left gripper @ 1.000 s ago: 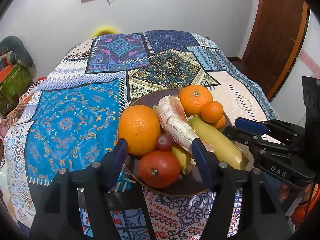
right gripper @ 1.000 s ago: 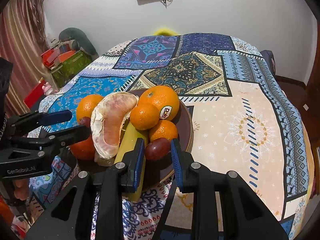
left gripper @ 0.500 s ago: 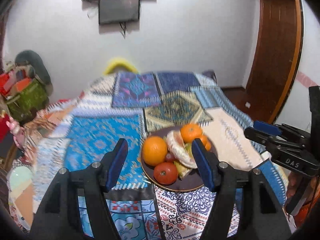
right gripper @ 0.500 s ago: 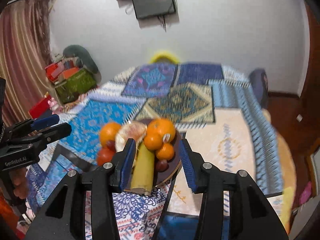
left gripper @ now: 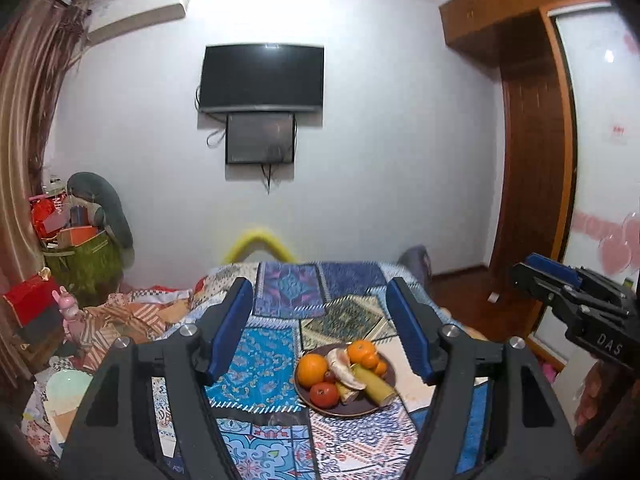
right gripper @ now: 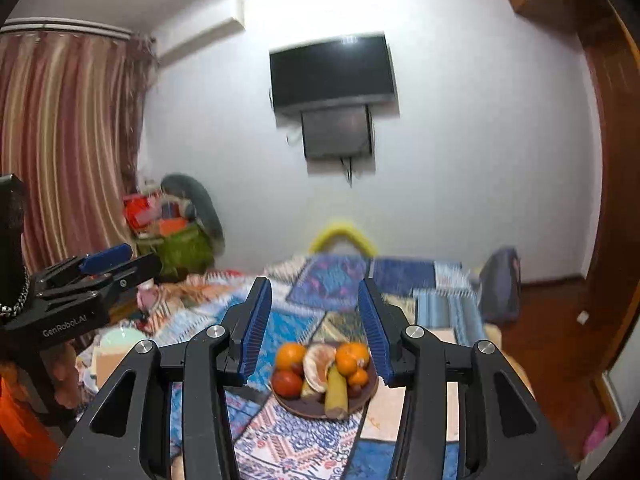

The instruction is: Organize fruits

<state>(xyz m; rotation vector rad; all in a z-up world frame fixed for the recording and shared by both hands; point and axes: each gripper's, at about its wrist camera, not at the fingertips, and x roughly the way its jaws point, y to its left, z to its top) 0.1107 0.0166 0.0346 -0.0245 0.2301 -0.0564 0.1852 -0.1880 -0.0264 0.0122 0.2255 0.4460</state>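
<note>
A dark brown plate (left gripper: 362, 411) sits on a patchwork cloth and holds a big orange (left gripper: 311, 369), a red fruit (left gripper: 323, 395), a peeled pomelo piece (left gripper: 343, 369), a banana (left gripper: 372, 385) and small mandarins (left gripper: 362, 351). The plate also shows in the right wrist view (right gripper: 308, 407). My left gripper (left gripper: 320, 330) is open and empty, high above and well back from the plate. My right gripper (right gripper: 316, 330) is open and empty, also far back. Each gripper shows at the edge of the other's view.
The patchwork cloth (left gripper: 276, 360) covers a bed or table. A TV (left gripper: 262, 77) hangs on the far wall. Boxes and bags (left gripper: 68, 240) pile at the left by a curtain (right gripper: 68, 140). A wooden door frame (left gripper: 532, 152) stands at the right.
Both grippers have pulled far up and back from the plate; the fruit now looks small and distant. The right gripper's jaws have opened wider. Nothing was taken.
</note>
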